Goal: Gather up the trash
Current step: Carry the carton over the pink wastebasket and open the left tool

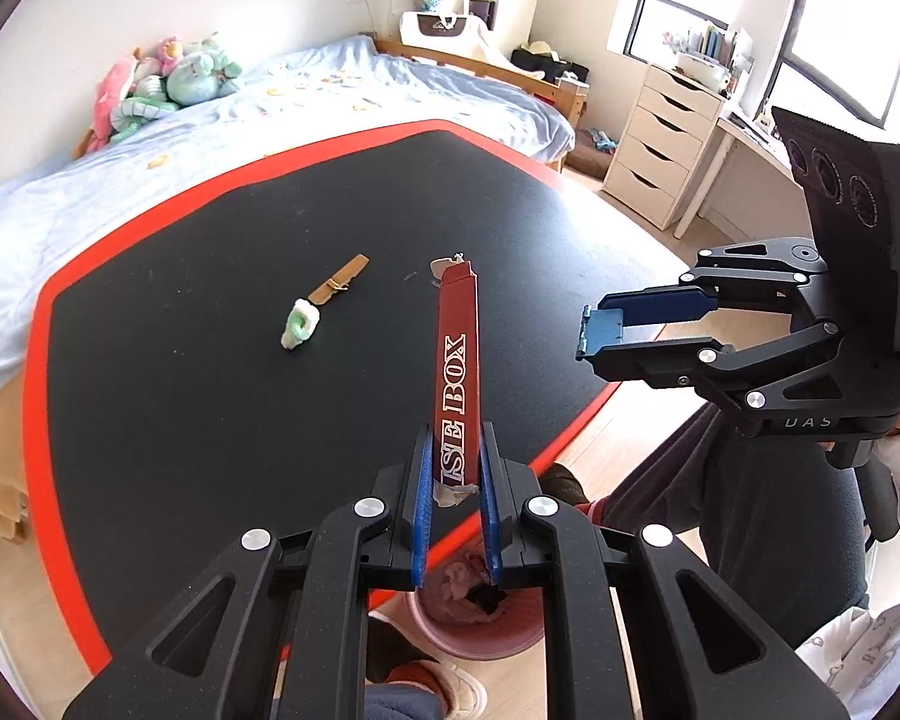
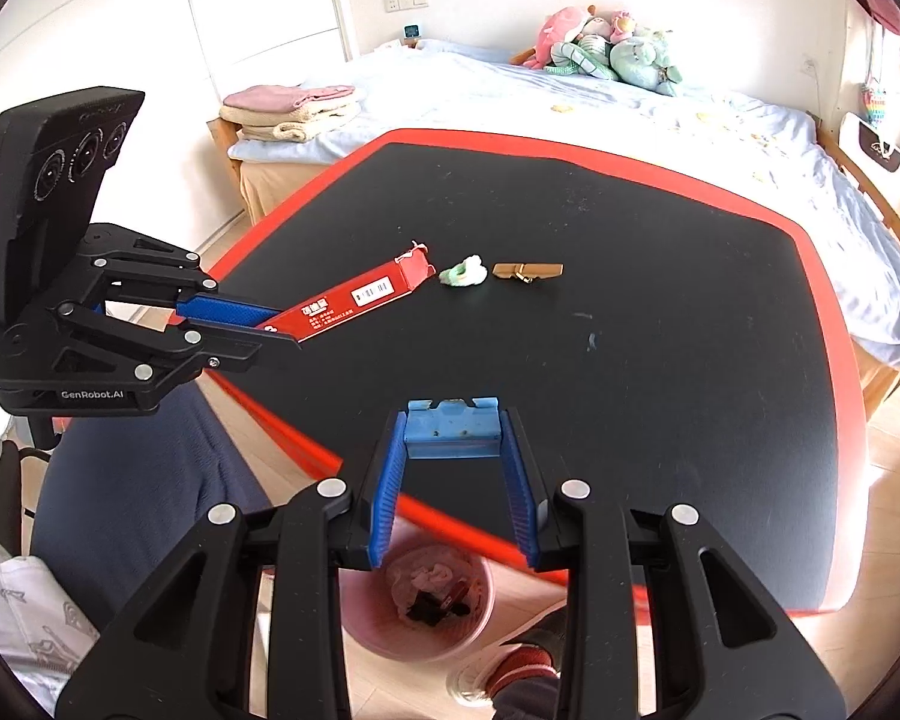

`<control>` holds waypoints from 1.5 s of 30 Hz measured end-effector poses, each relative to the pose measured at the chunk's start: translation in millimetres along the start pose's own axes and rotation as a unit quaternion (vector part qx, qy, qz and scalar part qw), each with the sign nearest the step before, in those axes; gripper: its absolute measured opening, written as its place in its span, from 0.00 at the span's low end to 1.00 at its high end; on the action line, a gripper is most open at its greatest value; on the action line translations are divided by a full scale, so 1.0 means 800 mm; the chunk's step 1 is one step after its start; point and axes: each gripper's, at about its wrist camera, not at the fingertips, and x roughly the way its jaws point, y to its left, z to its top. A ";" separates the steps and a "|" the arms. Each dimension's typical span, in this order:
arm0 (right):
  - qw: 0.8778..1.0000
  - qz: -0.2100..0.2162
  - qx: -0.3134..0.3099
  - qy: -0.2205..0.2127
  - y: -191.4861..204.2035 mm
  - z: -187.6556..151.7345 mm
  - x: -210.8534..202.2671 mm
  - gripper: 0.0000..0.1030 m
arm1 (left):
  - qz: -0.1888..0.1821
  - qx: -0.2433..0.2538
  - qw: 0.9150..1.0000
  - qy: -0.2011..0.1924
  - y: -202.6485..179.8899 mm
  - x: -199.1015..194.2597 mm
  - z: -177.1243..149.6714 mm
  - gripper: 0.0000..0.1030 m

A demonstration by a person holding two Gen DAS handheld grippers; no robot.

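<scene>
Left wrist view: the left claw [image 1: 456, 474] pinches the near end of a long red box [image 1: 457, 372], flattened and torn at both ends, which juts forward over the black surface [image 1: 180, 330]. The step in hand looks like carrying this piece to the pink bin [image 1: 480, 624], which sits on the floor below the claw, just off the surface's red edge. The next move probably calls for tipping the box downward so its length clears that edge, then releasing over the bin's mouth. Two more scraps lie on the surface, well ahead: a white-and-green wad [image 1: 300, 331] and, just beyond it, a brown strip [image 1: 339, 287]. The right claw [image 1: 594, 336] hangs to the side above the surface's corner, blue pads spread, holding nothing

Right wrist view: the right claw [image 2: 453, 426] is spread and empty, a flat blue piece showing between its tips. Under it the pink bin [image 2: 360, 612] is already partly filled with crumpled paper and dark bits. The left claw [image 2: 252, 327] grips the red box [image 2: 354, 300] at one end, the other end reaching toward the white-and-green wad [image 2: 465, 272] and brown strip [image 2: 528, 270], which sit near each other mid-surface. The person's legs and a shoe crowd the floor beside the bin, and the box's length could catch on the rim. A bed with plush toys stands beyond
</scene>
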 end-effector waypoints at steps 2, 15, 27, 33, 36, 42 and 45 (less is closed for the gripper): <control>1.000 0.000 0.002 -0.001 0.006 -0.010 -0.009 0.31 | 0.000 0.002 1.000 0.002 -0.006 -0.006 -0.007 0.14; 1.000 0.010 0.010 0.014 0.044 -0.070 -0.038 0.31 | -0.012 0.010 1.000 0.027 -0.043 -0.024 -0.061 0.14; 0.999 0.022 0.014 0.019 0.058 -0.086 -0.041 0.31 | -0.017 0.027 0.999 0.038 -0.061 -0.025 -0.075 0.14; 0.999 0.031 0.016 0.023 0.059 -0.091 -0.042 0.35 | -0.024 0.032 0.998 0.040 -0.067 -0.024 -0.079 0.21; 0.999 0.025 0.024 0.024 0.054 -0.095 -0.040 0.82 | -0.018 0.025 0.999 0.036 -0.062 -0.021 -0.080 0.71; 0.999 0.003 0.040 0.035 0.043 -0.098 -0.034 0.93 | 0.004 0.000 1.000 0.026 -0.049 -0.022 -0.080 0.89; 0.998 0.003 0.045 0.037 0.041 -0.100 -0.033 0.95 | 0.013 -0.011 1.000 0.019 -0.044 -0.025 -0.079 0.92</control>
